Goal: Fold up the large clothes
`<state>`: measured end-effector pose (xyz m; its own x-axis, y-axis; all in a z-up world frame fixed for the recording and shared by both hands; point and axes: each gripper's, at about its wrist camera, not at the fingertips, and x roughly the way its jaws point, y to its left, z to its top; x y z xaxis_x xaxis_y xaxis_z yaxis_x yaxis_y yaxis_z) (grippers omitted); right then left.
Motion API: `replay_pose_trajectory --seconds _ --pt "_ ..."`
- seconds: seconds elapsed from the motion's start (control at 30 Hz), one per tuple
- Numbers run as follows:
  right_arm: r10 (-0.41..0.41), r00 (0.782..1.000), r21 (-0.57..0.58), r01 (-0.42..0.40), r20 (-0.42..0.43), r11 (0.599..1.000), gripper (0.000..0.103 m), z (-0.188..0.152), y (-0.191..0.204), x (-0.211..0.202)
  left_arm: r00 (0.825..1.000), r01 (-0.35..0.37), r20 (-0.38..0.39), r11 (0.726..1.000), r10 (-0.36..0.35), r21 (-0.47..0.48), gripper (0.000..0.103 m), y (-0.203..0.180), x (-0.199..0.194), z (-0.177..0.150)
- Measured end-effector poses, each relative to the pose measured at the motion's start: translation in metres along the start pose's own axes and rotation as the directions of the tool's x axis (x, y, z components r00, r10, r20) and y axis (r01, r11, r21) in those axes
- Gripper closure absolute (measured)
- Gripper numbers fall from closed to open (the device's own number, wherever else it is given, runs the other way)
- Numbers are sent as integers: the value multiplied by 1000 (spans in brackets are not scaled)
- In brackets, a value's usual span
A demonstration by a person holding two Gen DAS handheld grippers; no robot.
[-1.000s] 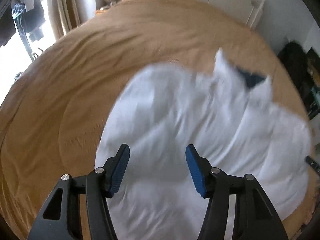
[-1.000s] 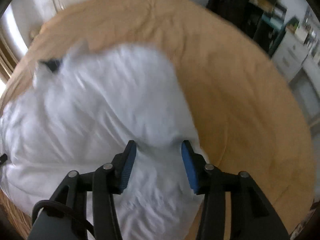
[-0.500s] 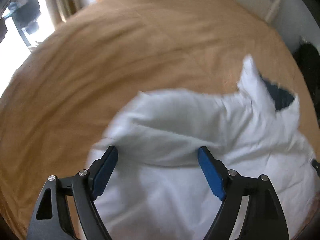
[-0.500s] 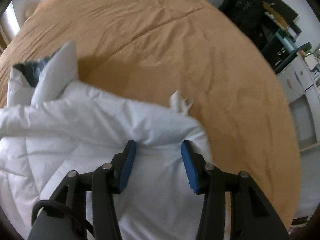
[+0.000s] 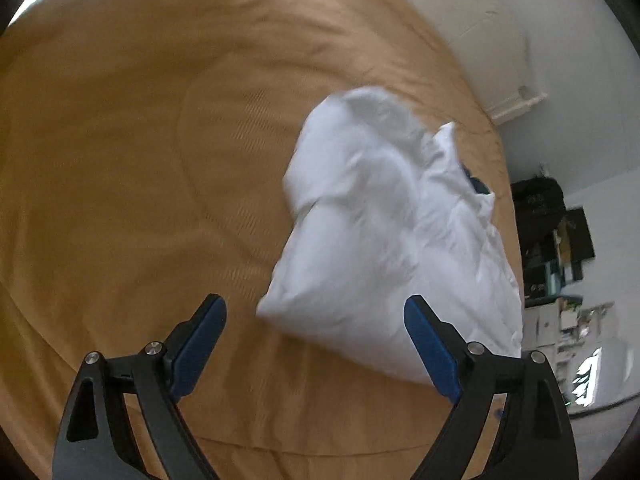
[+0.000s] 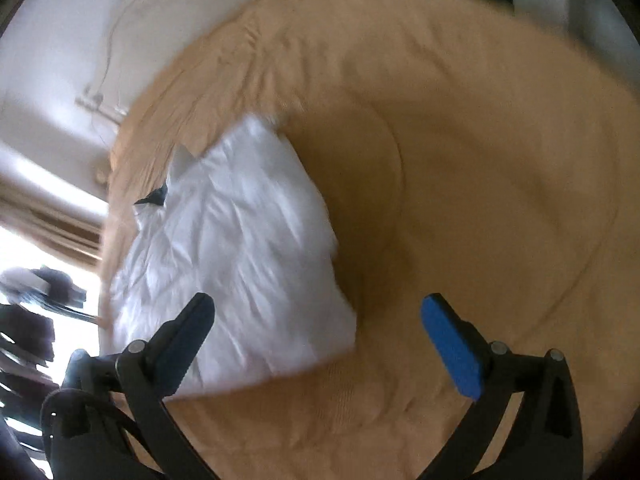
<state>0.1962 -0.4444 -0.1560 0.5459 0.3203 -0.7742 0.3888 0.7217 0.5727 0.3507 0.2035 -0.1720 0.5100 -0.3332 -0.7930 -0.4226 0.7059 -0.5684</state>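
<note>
We have both tongs clear of the cloth now. The left tongs (image 5: 314, 346) stand wide and are opening further, with nothing pressed between the blue pads; the near corner of the white garment (image 5: 384, 232) shows in the gap beyond them but lies on the bed, untouched. The right tongs (image 6: 318, 342) are opening wide too, and they hold nothing. The garment (image 6: 236, 252) rests as a folded, rumpled bundle on the tan bedspread (image 5: 140, 160), with a dark patch at its collar end (image 6: 154, 199) toward the headboard side. From our left tongs it lies ahead and to the right; from our right tongs it lies ahead and to the left, so it sits between the two hands, its long axis running away from us toward the collar. Both views are blurred, so which hand is nearer we cannot say. We judge the next fold needs both near corners taken again.
</note>
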Motion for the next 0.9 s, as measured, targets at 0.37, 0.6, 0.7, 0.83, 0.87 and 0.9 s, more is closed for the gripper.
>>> replay_pose_trajectory --seconds 0.37,0.6,0.7,0.83,0.87,0.9 --pt "245 959 104 -232 -140 967 0 27 -12 82 996 66 -58 993 -61 98 12 -13 71 57" --pt "277 928 -3 -287 -250 958 0 48 26 134 964 182 -228 968 -140 174 7 -38 124 101" --pt "224 936 -69 -252 -273 965 0 50 46 148 957 192 -256 963 -140 191 9 -45 139 107" --pt "232 940 -105 -265 -250 959 42 48 57 137 966 190 -215 958 -143 215 50 -49 134 99" --pt "240 940 -101 -271 -243 957 54 47 59 133 965 203 -206 958 -161 201 64 -48 128 100" --pt "252 939 -101 -282 -236 954 59 48 63 127 966 207 -198 958 -168 196 74 -49 124 100"
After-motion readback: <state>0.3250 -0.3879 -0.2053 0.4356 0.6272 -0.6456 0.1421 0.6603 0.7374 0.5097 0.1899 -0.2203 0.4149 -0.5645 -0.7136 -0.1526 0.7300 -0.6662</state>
